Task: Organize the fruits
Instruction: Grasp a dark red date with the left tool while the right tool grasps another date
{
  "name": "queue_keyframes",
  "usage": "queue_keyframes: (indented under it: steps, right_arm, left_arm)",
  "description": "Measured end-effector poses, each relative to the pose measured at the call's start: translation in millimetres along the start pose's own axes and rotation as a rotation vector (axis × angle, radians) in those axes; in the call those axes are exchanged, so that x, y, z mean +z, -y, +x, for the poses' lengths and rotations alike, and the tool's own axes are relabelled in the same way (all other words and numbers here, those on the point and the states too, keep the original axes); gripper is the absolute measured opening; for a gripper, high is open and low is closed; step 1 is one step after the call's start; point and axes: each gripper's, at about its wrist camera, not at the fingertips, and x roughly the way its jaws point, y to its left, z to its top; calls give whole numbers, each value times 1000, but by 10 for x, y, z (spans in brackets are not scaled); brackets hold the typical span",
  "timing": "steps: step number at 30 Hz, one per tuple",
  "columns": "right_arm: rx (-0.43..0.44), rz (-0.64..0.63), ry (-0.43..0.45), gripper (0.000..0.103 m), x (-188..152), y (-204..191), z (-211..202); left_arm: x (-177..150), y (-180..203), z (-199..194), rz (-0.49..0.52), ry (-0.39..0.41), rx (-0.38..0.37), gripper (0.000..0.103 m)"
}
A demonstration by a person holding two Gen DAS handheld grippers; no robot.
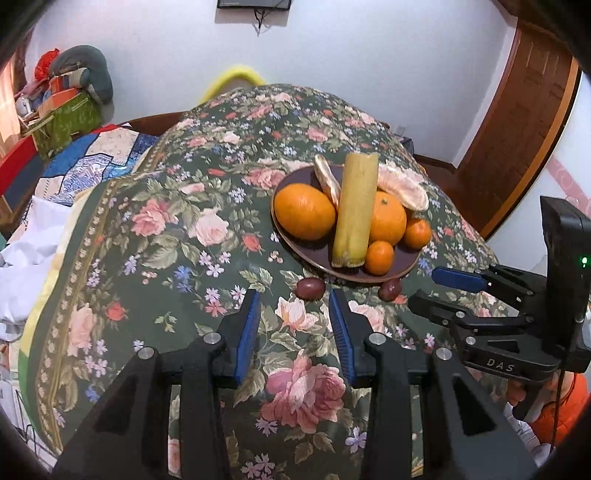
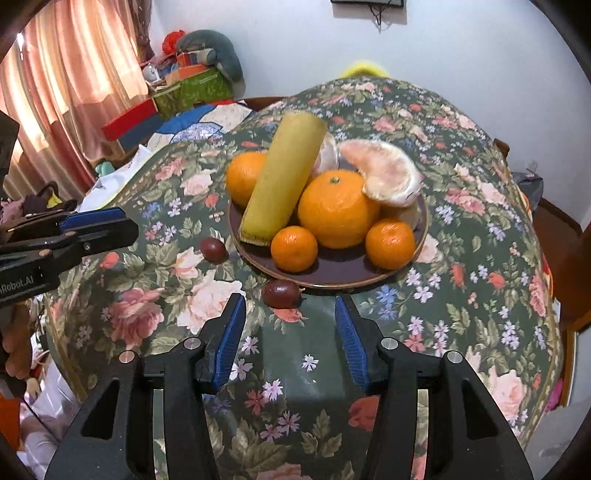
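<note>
Counter (image 2: 461,229) draped in dark green floral cloth (image 1: 177,229), pink roses, small blue flowers. Yellow chair back (image 1: 236,75) behind counter at 12 o'clock. White wall (image 1: 369,74); dark wall-mounted device (image 1: 255,3) at top edge, cable hanging below it. Wooden door (image 1: 517,122) at 2 o'clock. Pink curtains (image 2: 66,74) at 10 o'clock, backlit. Green patterned box (image 2: 192,90) beside curtains, grey stuffed item (image 2: 218,51) on top. Red box (image 2: 129,118) just below. Blue-white patchwork quilt (image 1: 92,158) at 9 o'clock.
</note>
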Motion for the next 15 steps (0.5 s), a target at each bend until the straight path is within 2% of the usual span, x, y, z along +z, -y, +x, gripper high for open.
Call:
queue_keyframes:
  steps: [6, 10, 15]
  right_arm:
    - [21, 13, -20, 47, 6, 11, 139]
    - [39, 20, -34, 46, -2, 1, 226]
    - [55, 31, -38, 33, 0, 15, 284]
  left_arm:
    - [-49, 5, 202, 1, -30, -22, 53]
    - [-54, 1, 323, 2, -48, -12, 53]
    - [-54, 2, 447, 5, -66, -12, 53]
